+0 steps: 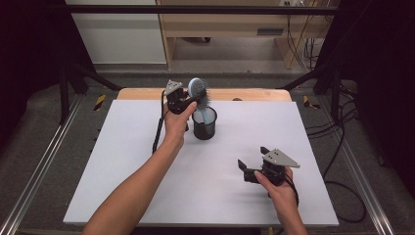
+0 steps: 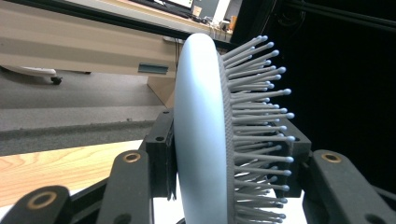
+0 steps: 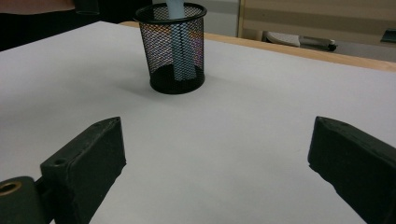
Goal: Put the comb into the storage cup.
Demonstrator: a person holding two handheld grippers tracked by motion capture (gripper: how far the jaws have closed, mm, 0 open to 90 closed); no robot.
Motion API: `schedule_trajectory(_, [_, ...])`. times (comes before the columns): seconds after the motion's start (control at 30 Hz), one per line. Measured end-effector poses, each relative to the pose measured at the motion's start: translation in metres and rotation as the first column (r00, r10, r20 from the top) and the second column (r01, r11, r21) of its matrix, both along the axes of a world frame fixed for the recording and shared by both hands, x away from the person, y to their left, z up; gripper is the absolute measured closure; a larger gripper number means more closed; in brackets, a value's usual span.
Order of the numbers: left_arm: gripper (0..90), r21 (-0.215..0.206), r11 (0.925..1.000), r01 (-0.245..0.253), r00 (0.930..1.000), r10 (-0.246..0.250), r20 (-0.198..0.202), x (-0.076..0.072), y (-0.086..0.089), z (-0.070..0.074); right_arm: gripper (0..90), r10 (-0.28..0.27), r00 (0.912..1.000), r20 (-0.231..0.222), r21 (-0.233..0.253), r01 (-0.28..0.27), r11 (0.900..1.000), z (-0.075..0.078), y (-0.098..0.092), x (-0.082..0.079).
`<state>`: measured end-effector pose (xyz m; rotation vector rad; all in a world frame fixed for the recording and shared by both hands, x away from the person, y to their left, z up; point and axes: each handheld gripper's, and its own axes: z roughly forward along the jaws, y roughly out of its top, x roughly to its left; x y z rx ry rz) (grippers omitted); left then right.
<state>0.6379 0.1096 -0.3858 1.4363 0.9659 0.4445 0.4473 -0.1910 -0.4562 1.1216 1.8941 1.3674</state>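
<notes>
The left gripper (image 1: 188, 100) is clamped on the head of a pale blue hairbrush (image 1: 197, 90): in the left gripper view its black jaws press one against the smooth back and one against the bristle side of the hairbrush (image 2: 205, 140), which stands upright between them. In the high view this gripper is held above a black mesh cup (image 1: 204, 125) standing near the far edge of the white table surface (image 1: 122, 161), with the brush head above the rim and the handle pointing down into the cup. The right gripper view confirms that the pale handle (image 3: 180, 46) is inside the mesh cup (image 3: 176, 60); whether its end rests on the cup floor cannot be told. The right gripper (image 1: 252, 169) hovers low over the near right part of the table, jaws spread wide with nothing between them, well apart from the cup and facing it. Status assessment: the brush is seated in the cup or nearly so, but the grip on the head is not yet released. Remaining steps appear to be lowering until the handle bottoms out, opening the left jaws, and withdrawing upward without tipping the cup. The right gripper is free to steady the cup if required.
</notes>
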Motion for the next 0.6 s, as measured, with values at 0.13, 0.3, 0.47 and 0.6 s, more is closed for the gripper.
schedule_trajectory(0.13, [51.6, 0.0, 1.0, -0.002, 1.0, 0.002, 0.004, -0.0004, -0.0005, -0.0003, 4.2, 0.005, 1.0, -0.003, 0.002, -0.005, 1.0, -0.0001, 0.0006, -0.0003])
schedule_trajectory(0.3, [51.4, 0.004, 1.0, -0.001, 1.0, 0.001, 0.007, -0.0013, -0.0008, 0.0, 4.2, 0.007, 1.0, -0.003, 0.002, -0.007, 1.0, 0.0001, 0.001, -0.0004])
schedule_trajectory(0.47, [51.1, 0.003, 1.0, -0.005, 1.0, 0.005, 0.007, -0.0017, 0.0006, -0.0007, 4.2, 0.008, 1.0, -0.004, 0.0, -0.008, 1.0, -0.0001, 0.0014, -0.0003])
schedule_trajectory(0.6, [50.6, 0.004, 1.0, -0.003, 1.0, 0.003, 0.004, -0.0016, 0.0022, -0.0007, 4.2, 0.011, 0.9999, -0.005, 0.0, -0.011, 1.0, -0.0002, 0.0018, -0.0004])
